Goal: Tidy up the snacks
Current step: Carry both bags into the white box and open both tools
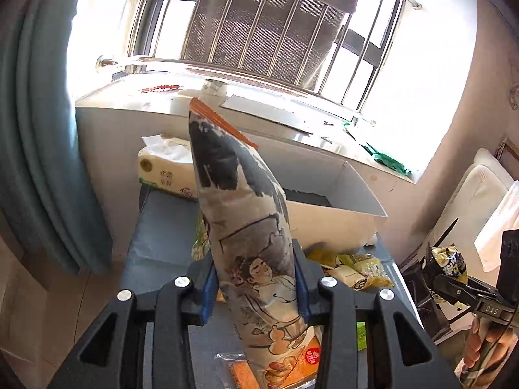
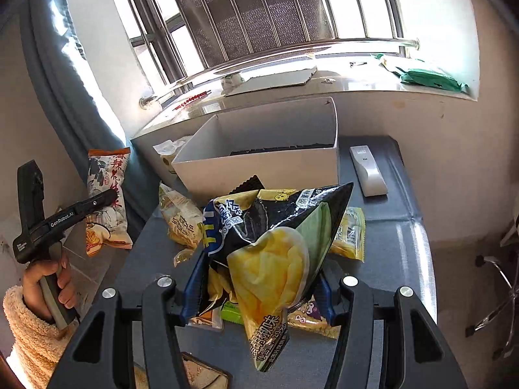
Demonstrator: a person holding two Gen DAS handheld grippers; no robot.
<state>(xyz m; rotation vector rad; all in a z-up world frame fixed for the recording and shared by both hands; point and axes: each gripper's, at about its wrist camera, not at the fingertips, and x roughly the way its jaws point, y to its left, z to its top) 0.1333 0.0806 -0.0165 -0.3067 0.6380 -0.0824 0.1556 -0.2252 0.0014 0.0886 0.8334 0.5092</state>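
My left gripper (image 1: 256, 287) is shut on a tall illustrated snack bag (image 1: 240, 201) with an orange top seal, held upright above the grey table (image 1: 162, 236). It also shows in the right wrist view (image 2: 107, 201), off the table's left edge. My right gripper (image 2: 259, 288) is shut on a black and yellow chip bag (image 2: 269, 243), lifted over the table; it also shows in the left wrist view (image 1: 449, 264). An open white box (image 2: 259, 162) stands at the table's far end, also in the left wrist view (image 1: 340, 214). Several small yellow snack packs (image 2: 181, 220) lie before it.
A tissue pack (image 1: 165, 168) stands left of the box. A white remote (image 2: 368, 170) lies at the table's far right. A window ledge (image 2: 292, 87) with green packaging (image 2: 428, 76) runs behind. A blue curtain (image 1: 42, 129) hangs at left. A phone (image 2: 204, 374) lies near me.
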